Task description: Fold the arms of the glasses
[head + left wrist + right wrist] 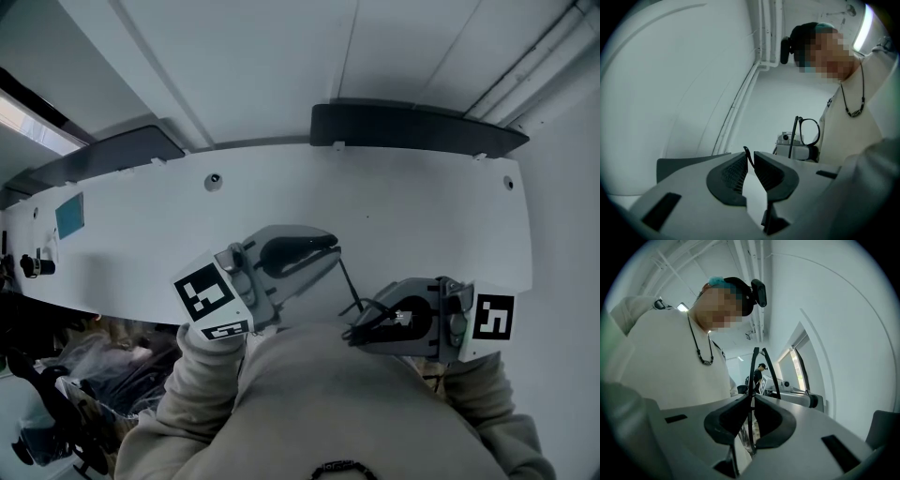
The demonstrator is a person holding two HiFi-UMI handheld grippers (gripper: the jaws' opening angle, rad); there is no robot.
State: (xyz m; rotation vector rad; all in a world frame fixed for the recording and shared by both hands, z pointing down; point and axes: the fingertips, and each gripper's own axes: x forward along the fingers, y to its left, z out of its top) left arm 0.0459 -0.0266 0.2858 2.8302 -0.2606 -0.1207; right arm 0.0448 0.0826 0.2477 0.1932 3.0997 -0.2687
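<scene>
Head view: the left tongs [330, 251] and the right tongs [361, 326] are held up close to the chest of a person in a cream sweatshirt [309, 403], tips turned towards each other, with a white curved worktop [422, 216] behind them; between the two sets of tips only a few thin black lines of the black thin-rimmed glasses [349, 286] show, too fine here to tell what is gripped.

Left gripper view: the left tongs [749, 157] are closed on the curved end of one arm of the glasses, a black hook standing just above the ribbed pads [733, 171]; further along that arm [793, 136] stands upright next to a round lens rim [819, 131], both at the tips of the grey right tongs, just beside the sweatshirt.

Right gripper view: the right tongs [751, 399] are clamped on the frame itself, a thin black rim running down between the pads and out below them; two black arms [754, 364] rise from the tips and spread apart; beyond them lies part of the left tongs, and far off stands a second person in a dark cap [761, 371], seen in no other view.
</scene>
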